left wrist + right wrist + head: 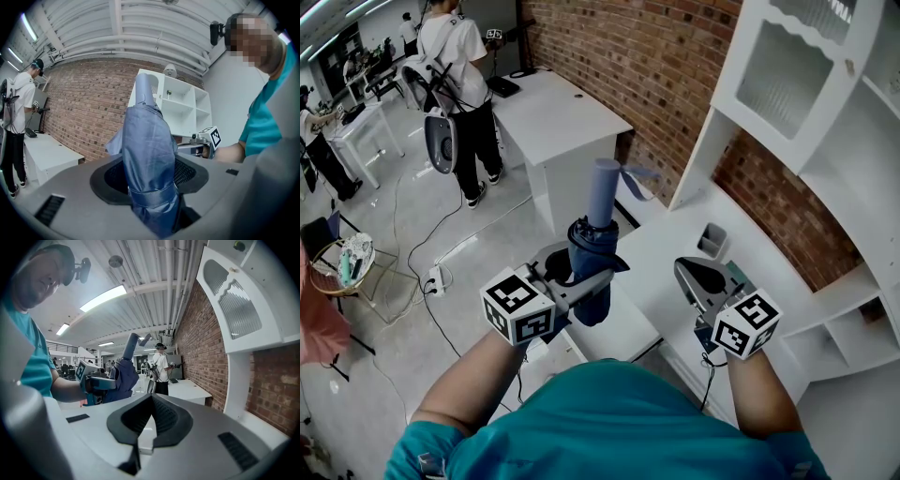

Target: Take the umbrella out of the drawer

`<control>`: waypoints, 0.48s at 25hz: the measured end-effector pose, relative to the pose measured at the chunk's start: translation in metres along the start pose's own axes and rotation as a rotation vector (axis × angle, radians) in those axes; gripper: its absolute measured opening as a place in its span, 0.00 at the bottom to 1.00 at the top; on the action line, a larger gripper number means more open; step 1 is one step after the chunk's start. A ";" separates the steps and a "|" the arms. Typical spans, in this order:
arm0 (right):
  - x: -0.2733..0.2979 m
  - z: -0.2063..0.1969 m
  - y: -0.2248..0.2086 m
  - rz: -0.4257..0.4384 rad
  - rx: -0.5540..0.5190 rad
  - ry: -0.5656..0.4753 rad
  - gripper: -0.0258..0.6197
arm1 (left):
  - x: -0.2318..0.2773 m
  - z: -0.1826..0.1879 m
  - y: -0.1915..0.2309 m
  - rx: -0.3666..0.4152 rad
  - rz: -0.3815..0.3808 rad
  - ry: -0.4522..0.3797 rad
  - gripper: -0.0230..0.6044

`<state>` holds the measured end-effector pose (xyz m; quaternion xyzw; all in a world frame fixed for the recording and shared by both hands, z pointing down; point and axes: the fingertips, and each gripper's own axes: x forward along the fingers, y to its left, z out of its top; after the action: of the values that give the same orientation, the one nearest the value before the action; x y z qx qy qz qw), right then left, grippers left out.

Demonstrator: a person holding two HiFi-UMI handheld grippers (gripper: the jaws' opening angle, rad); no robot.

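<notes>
A folded blue umbrella (598, 234) stands upright, handle end up, with my left gripper (586, 270) shut on its wrapped lower part. In the left gripper view the umbrella (147, 150) fills the space between the black pads (190, 174), its strap just above the grip. It is held in the air beside the white counter (661, 248), above a white cabinet top (623, 330). My right gripper (701, 281) hovers over the counter to the right, shut with nothing between its pads (164, 413). The right gripper view shows the umbrella (121, 378) at its left.
A white shelf unit (825, 112) stands against the brick wall (628, 56) at right. A small grey cup (711, 239) sits on the counter. Behind are a white table (558, 117) and a person in a white shirt (455, 56). Cables and a power strip (436, 277) lie on the floor.
</notes>
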<state>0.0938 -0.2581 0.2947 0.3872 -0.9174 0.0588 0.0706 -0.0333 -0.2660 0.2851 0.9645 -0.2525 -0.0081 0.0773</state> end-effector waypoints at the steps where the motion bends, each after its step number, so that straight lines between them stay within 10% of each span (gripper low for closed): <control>1: 0.000 0.000 0.001 0.003 -0.001 -0.002 0.07 | 0.000 0.000 -0.001 0.001 -0.002 0.000 0.44; 12: 0.001 -0.006 0.006 0.013 0.002 0.005 0.07 | -0.004 -0.009 -0.004 -0.010 -0.002 0.009 0.44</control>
<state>0.0888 -0.2536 0.3001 0.3812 -0.9196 0.0614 0.0723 -0.0344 -0.2596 0.2932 0.9643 -0.2511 -0.0054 0.0834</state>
